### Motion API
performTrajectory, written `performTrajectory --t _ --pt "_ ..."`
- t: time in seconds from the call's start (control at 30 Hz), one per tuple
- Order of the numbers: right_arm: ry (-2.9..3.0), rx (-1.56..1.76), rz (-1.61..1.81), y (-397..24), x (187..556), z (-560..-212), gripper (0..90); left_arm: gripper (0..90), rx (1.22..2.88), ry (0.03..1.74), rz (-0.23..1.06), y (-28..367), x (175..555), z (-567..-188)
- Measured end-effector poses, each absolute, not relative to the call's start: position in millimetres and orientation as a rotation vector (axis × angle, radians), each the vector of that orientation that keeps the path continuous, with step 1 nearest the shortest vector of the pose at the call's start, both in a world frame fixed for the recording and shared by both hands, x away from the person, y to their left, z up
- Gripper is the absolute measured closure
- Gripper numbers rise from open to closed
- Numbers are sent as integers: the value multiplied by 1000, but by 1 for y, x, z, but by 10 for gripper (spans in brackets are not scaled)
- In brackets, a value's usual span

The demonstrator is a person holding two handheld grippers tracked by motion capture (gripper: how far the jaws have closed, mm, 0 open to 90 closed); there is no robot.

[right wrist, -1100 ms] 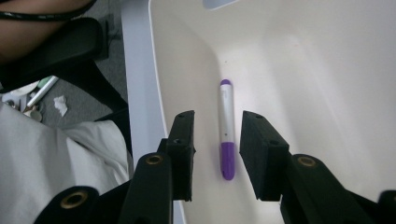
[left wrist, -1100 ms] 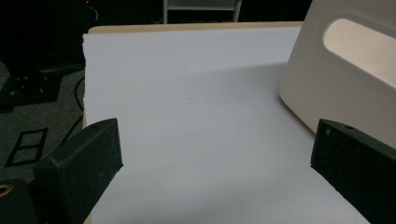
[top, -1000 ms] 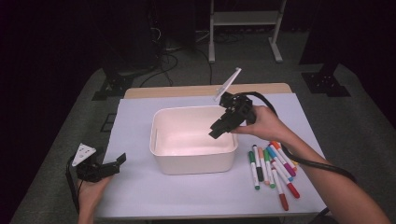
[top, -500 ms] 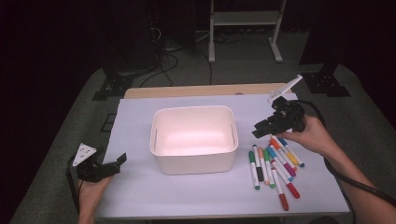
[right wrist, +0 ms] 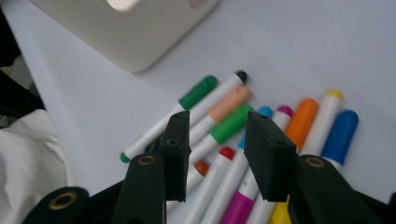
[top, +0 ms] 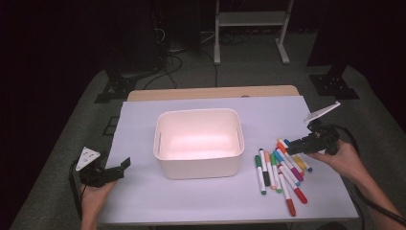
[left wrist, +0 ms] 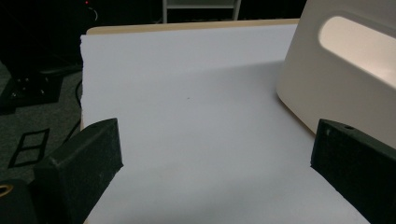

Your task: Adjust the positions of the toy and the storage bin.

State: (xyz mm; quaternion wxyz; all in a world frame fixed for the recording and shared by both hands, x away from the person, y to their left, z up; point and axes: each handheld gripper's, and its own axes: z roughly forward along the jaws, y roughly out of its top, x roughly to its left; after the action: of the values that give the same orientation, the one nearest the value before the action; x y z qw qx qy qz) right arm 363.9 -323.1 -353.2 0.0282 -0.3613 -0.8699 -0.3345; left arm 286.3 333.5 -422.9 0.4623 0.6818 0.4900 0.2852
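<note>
The white bin [top: 198, 142] sits mid-table; the colored markers [top: 280, 171] lie packed just right of it. The right gripper [right wrist: 215, 154], jaws partly open and empty after just widening, hovers over them. Side-by-side markers risk a double pickup or scatter.

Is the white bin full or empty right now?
Empty: in the high view the white bin shows only its bare floor, while the markers lie outside on the table.

My right gripper [top: 293, 145] has moved from above the white tub [top: 198, 143] out to the right and down, and now sits low over the pile of markers [top: 280, 170]. Its jaws have just been opening and stand apart with nothing between them.
</note>
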Motion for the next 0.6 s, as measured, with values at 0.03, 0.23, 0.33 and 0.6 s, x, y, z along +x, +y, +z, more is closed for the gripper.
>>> performTrajectory --t 0.03,0.23,0.33,0.6 --pt "-2687 -1132 -1023 -326 363 -356 595 7 1678 1206 701 333 286 -423" --pt "-2654 -1234 -1007 -349 362 -380 595 7 1682 1206 697 332 286 -423" --pt "-2624 -1272 -993 -358 363 -392 595 7 1680 1204 701 332 286 -423" --pt "-2611 -1343 -943 -372 365 -411 595 7 1685 1205 698 332 287 -423"
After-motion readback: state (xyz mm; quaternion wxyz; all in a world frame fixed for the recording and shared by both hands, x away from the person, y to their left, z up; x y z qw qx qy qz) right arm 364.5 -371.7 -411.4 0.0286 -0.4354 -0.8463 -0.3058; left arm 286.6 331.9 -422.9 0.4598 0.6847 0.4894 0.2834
